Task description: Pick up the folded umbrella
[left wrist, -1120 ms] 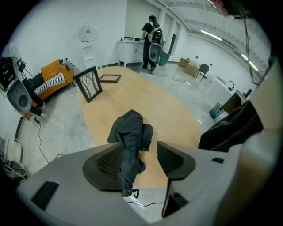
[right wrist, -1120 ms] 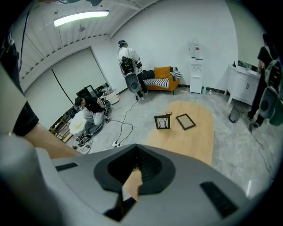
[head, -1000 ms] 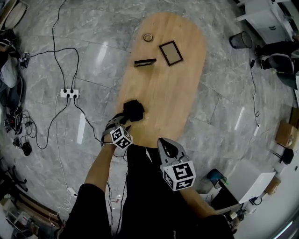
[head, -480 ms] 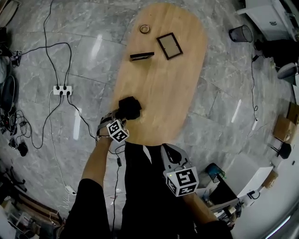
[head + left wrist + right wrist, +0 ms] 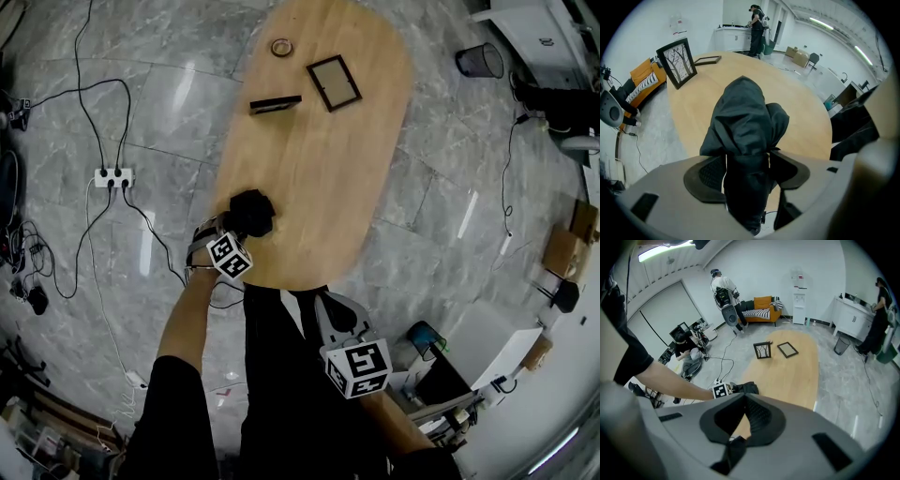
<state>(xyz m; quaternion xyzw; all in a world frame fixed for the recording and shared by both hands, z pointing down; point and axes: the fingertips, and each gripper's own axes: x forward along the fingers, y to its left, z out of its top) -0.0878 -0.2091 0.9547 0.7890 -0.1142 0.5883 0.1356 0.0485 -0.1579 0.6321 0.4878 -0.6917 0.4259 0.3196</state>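
Floor: grey marble tiles [image 5: 450, 187] all round, with cables and a power strip [image 5: 113, 176] lying off to my left.
Desk: a long oval wooden top [image 5: 328, 169] running away from me.
Right claw: [image 5: 330, 302] hangs just off the desk's near end, its jaws together with nothing in them.
Left claw: [image 5: 234, 230] points steeply down at the desk's near left edge. Its jaws have just been opening and stand wide, one pad on each side of the folded umbrella [image 5: 251, 212]. I see no squeeze on it.
Folded umbrella: black bunched fabric on the desk by its left edge, between my left jaws.
Picture frames: one upright with a tree print [image 5: 275, 104] and one flat [image 5: 334, 82], both at the far end, well apart from the umbrella.
Round thing: small and ring-like [image 5: 281, 47], beyond the frames. I cannot tell what it is.
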